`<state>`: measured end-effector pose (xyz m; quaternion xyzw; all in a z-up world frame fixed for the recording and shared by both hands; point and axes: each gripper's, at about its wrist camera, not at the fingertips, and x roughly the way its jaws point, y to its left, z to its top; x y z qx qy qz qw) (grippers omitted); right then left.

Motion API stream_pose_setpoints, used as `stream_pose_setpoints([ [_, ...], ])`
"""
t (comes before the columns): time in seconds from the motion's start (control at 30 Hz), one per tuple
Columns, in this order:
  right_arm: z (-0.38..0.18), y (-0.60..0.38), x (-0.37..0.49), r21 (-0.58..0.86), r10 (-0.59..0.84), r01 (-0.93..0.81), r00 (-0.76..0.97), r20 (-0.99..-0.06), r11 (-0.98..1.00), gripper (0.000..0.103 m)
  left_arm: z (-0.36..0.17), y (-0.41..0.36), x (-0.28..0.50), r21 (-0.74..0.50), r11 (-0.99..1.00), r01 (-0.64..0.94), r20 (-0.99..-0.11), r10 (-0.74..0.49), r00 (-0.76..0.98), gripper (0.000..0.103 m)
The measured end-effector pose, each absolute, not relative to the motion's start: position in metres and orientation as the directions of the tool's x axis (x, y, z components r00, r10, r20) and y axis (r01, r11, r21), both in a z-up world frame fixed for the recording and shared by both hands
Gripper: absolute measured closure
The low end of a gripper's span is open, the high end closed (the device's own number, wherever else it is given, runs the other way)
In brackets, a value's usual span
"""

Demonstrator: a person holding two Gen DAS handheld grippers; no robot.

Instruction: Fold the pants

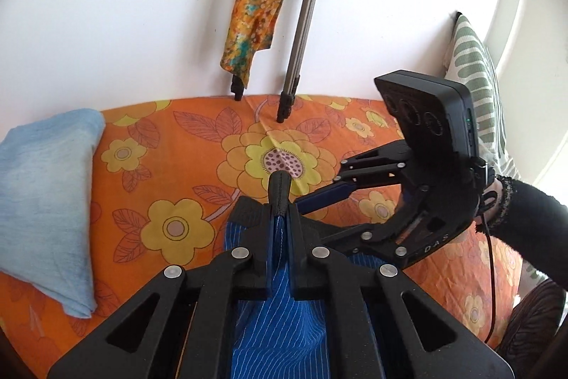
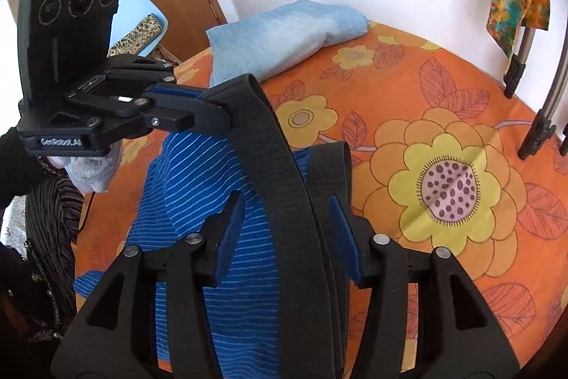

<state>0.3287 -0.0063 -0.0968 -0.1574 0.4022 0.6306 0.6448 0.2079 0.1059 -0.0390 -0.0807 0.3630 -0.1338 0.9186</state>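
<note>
The blue striped pants [image 2: 198,187] are held lifted above a bed covered by an orange floral bedsheet [image 1: 184,144]; their black elastic waistband [image 2: 280,173] is seen gathered at the top, the striped fabric hanging below it onto the sheet. The left gripper [image 1: 280,201] is seen closed tight on the waistband, a black fold of which protrudes beyond the fingers [image 1: 261,237]; in the right wrist view the same gripper [image 2: 213,116] is seen pinching the upper loop of the band. The right gripper [image 2: 287,229] is held with its fingers [image 2: 230,229] parted; the waistband is seen running between them, and no pressing of the blue pads on it can be made out; in the left wrist view that gripper [image 1: 316,201] is seen just beside the left one, its fingers spread. A black sleeve [image 1: 532,208] is seen behind the right gripper. A folded light blue cloth [image 1: 46,201] is laid on the bed well apart from the pants; a tripod [image 1: 301,34] is stood at the wall, with a patterned orange cloth [image 1: 255,6] hung from it; a green-patterned pillow [image 1: 475,73] is propped at the bed's far corner.
</note>
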Motion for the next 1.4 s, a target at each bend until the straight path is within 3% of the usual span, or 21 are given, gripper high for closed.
stream_pose_setpoints([
  [0.1, -0.099, 0.000, 0.337, 0.370, 0.704, -0.921, -0.180, -0.687, 0.126, 0.046, -0.032, 0.105, 0.207, -0.246, 0.951, 0.189, -0.632, -0.305, 0.712, 0.098],
  [0.27, -0.110, -0.012, 0.336, 0.408, 0.650, -0.908, -0.252, -0.717, 0.098, 0.047, -0.035, 0.112, 0.212, -0.263, 0.949, 0.172, -0.625, -0.303, 0.719, 0.098],
  [0.37, -0.117, -0.033, 0.334, 0.431, 0.613, -0.897, -0.286, -0.736, 0.099, 0.057, -0.039, 0.117, 0.218, -0.259, 0.954, 0.152, -0.635, -0.286, 0.717, 0.098],
  [0.47, -0.119, -0.055, 0.332, 0.450, 0.603, -0.886, -0.303, -0.738, 0.106, 0.076, -0.051, 0.118, 0.228, -0.260, 0.956, 0.134, -0.662, -0.277, 0.696, 0.098],
  [0.63, -0.109, -0.081, 0.325, 0.436, 0.618, -0.891, -0.275, -0.737, 0.124, 0.081, -0.079, 0.104, 0.250, -0.213, 0.967, 0.138, -0.734, -0.252, 0.631, 0.098],
  [0.8, -0.119, -0.071, 0.325, 0.345, 0.549, -0.910, -0.172, -0.818, 0.230, 0.081, -0.099, 0.090, 0.265, -0.152, 0.983, 0.103, -0.787, -0.183, 0.589, 0.098],
  [0.93, -0.120, -0.074, 0.328, 0.313, 0.549, -0.908, -0.116, -0.828, 0.279, 0.068, -0.103, 0.095, 0.263, -0.119, 0.991, 0.055, -0.797, -0.128, 0.590, 0.097],
  [1.07, -0.118, -0.082, 0.324, 0.256, 0.526, -0.918, -0.063, -0.848, 0.303, 0.067, -0.094, 0.109, 0.263, -0.119, 0.993, -0.018, -0.798, -0.085, 0.597, 0.069],
  [1.4, -0.095, -0.088, 0.312, 0.124, 0.502, -0.906, 0.107, -0.858, 0.405, 0.065, -0.057, 0.147, 0.181, -0.176, 0.982, -0.069, -0.788, -0.099, 0.608, 0.068],
])
